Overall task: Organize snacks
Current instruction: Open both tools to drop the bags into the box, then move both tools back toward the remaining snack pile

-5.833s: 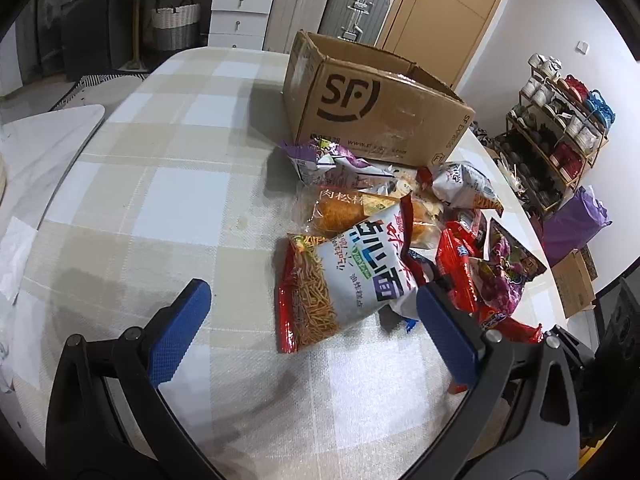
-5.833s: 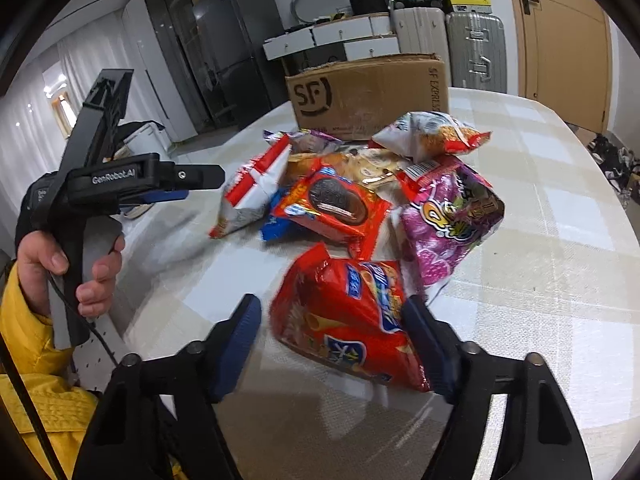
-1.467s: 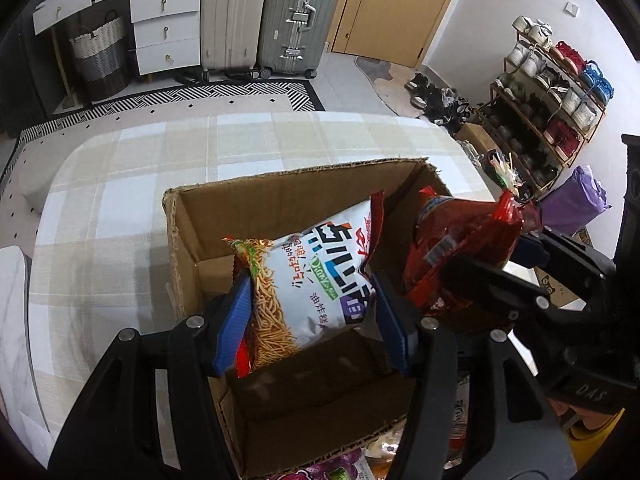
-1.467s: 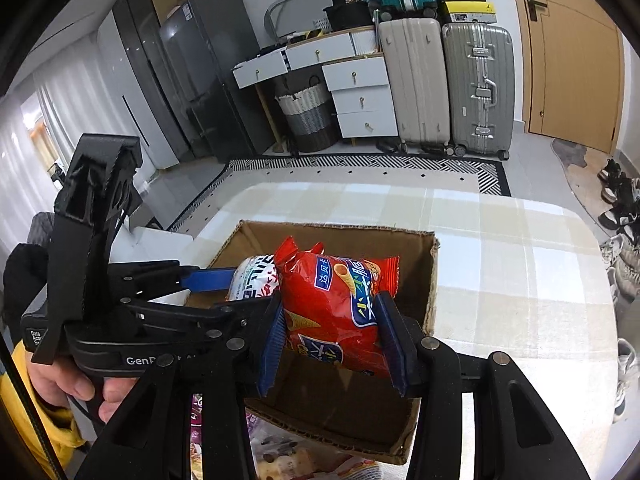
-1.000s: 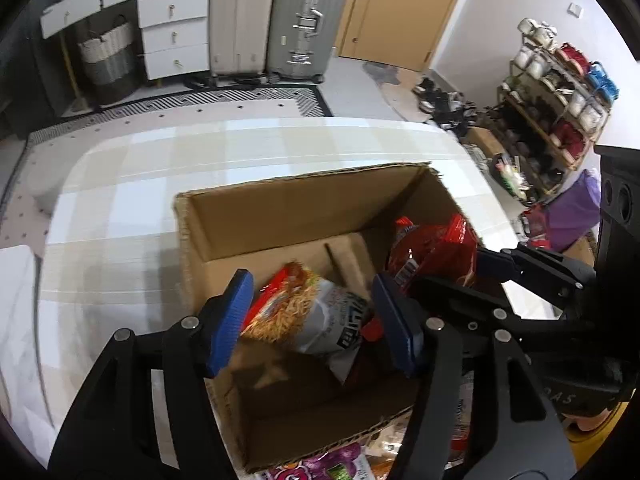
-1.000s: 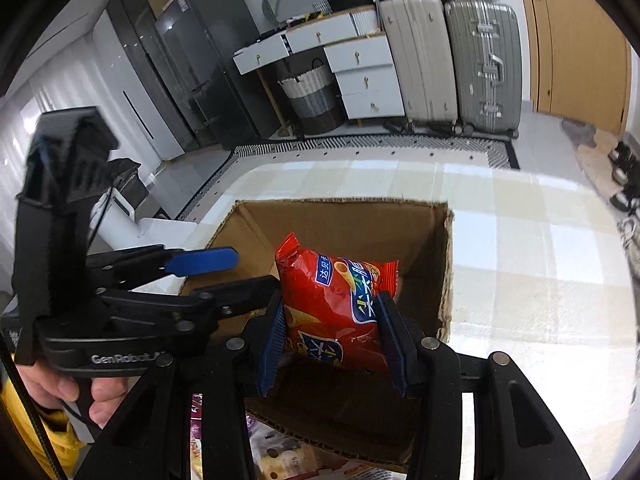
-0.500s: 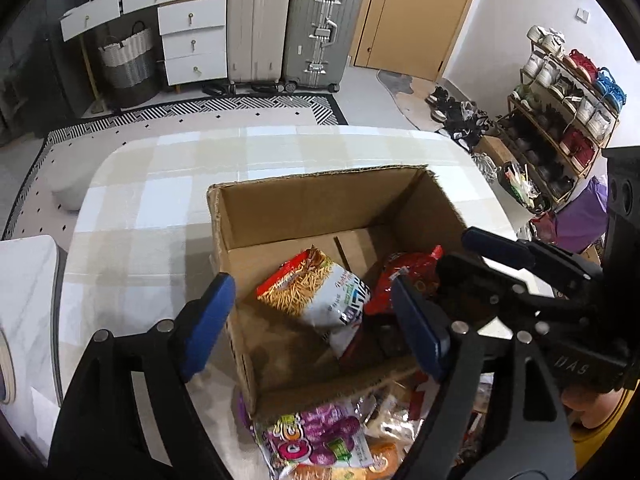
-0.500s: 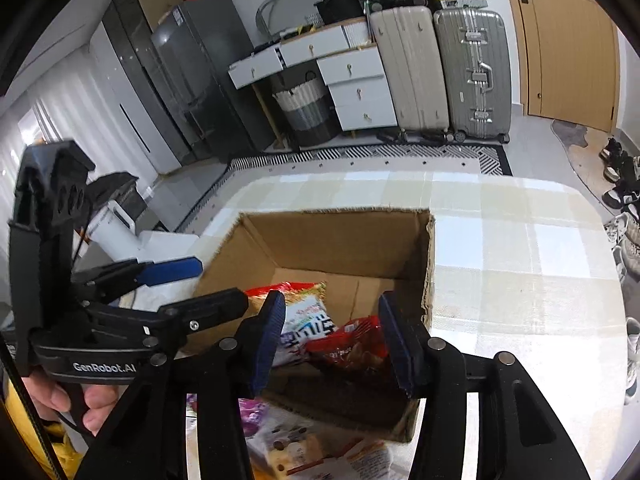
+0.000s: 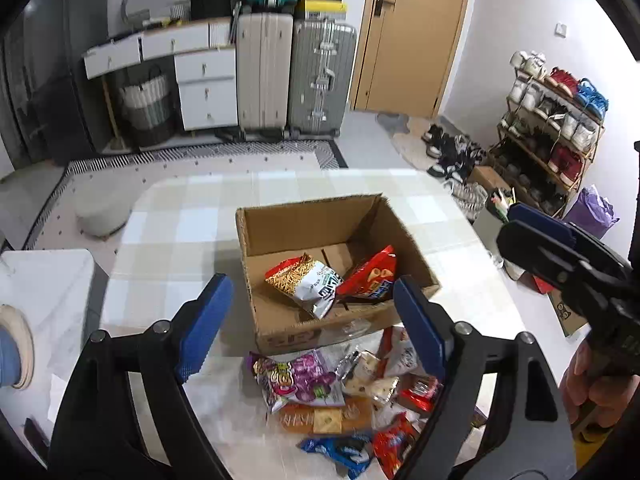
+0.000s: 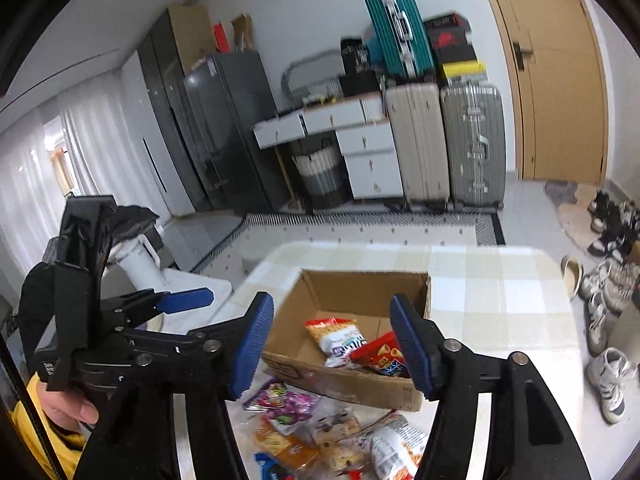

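Snacks lie in two lots here: two packets down in the cardboard box [image 9: 320,240] at the middle of the left wrist frame, and a loose heap on the checked table [image 9: 180,224] just in front of the box's near wall. Inside, the white noodle bag [image 9: 308,284] leans against the red chip bag [image 9: 370,278], both tipped on the floor of the box rather than laid flat — dropped in, I'd judge, not arranged. The left gripper [image 9: 310,322] hangs above the near edge of the box with its blue pads spread wide and nothing between them; the right gripper [image 10: 336,344] is likewise released and empty, high over the same box in the lower middle of its own frame. Both being raised and open suits a fresh reach into the heap, where the purple candy bag [image 9: 294,376] sits nearest the box, an orange packet [image 9: 320,416] below it, and a blue cookie pack [image 9: 340,450] at the bottom edge. Most of the pile is not yet boxed, so the job looks early — plenty of room remains at the box's far side.
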`<state>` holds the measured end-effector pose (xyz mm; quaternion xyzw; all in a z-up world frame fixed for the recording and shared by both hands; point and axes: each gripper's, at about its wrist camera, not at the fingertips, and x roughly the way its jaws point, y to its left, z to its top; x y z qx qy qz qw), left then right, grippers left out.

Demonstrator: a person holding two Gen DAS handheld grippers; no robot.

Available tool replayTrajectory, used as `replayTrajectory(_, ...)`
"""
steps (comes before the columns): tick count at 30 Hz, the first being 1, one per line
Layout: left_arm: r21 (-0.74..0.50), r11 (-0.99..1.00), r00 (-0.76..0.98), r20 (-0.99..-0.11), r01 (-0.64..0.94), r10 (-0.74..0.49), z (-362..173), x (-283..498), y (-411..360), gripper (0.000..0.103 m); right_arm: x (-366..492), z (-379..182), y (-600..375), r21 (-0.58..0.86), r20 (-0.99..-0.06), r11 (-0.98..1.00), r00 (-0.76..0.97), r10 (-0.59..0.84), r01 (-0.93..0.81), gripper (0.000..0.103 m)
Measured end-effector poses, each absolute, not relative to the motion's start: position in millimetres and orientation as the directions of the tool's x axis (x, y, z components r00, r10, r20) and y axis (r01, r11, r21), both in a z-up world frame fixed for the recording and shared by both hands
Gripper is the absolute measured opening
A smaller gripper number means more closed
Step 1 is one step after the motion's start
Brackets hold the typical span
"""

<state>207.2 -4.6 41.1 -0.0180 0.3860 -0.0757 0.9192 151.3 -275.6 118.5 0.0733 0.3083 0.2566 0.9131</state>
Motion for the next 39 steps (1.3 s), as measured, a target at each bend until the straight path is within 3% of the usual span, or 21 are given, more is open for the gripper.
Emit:
replayTrajectory(5,-0.090,0.989,0.746,-0.648,0.120,-0.150,76.8,153.9,-0.4,0.086,100.2,152.2,-278.5,0.278,-0.455,0.850,0.718,0.526,-0.447,0.075)
replayTrajectory(9,-0.082,0.990,0.800,-0.583,0.115,-0.142,101.9,101.1,-0.5,0.102,51.8,175.8,-280.7,0.252,-0.392,0.849,0.753,0.528,-0.464,0.088)
replayTrajectory(18,-0.049,0.993,0.894,-0.433,0.107,-0.117,138.9,-7.7,7.5,0.102,-52.4,205.4,-285.3,0.170,-0.222,0.848,0.819,0.529,-0.502,0.102)
replayTrajectory(23,-0.032,0.996,0.927,-0.365,0.080,-0.086,138.1,-53.2,18.2,0.102,-94.9,198.6,-291.1,0.178,-0.169,0.850,0.835,0.523,-0.496,0.102)
replayTrajectory(33,-0.023,0.998,0.897,-0.437,0.065,-0.068,56.5,-61.9,29.5,0.102,-112.9,133.2,-297.7,0.161,-0.210,0.874,0.849,0.485,-0.459,0.103)
replayTrajectory(39,-0.055,0.996,0.862,-0.500,0.063,-0.082,5.6,-35.8,28.0,0.102,-108.7,85.2,-306.3,0.229,-0.254,0.873,0.839,0.481,-0.431,0.102)
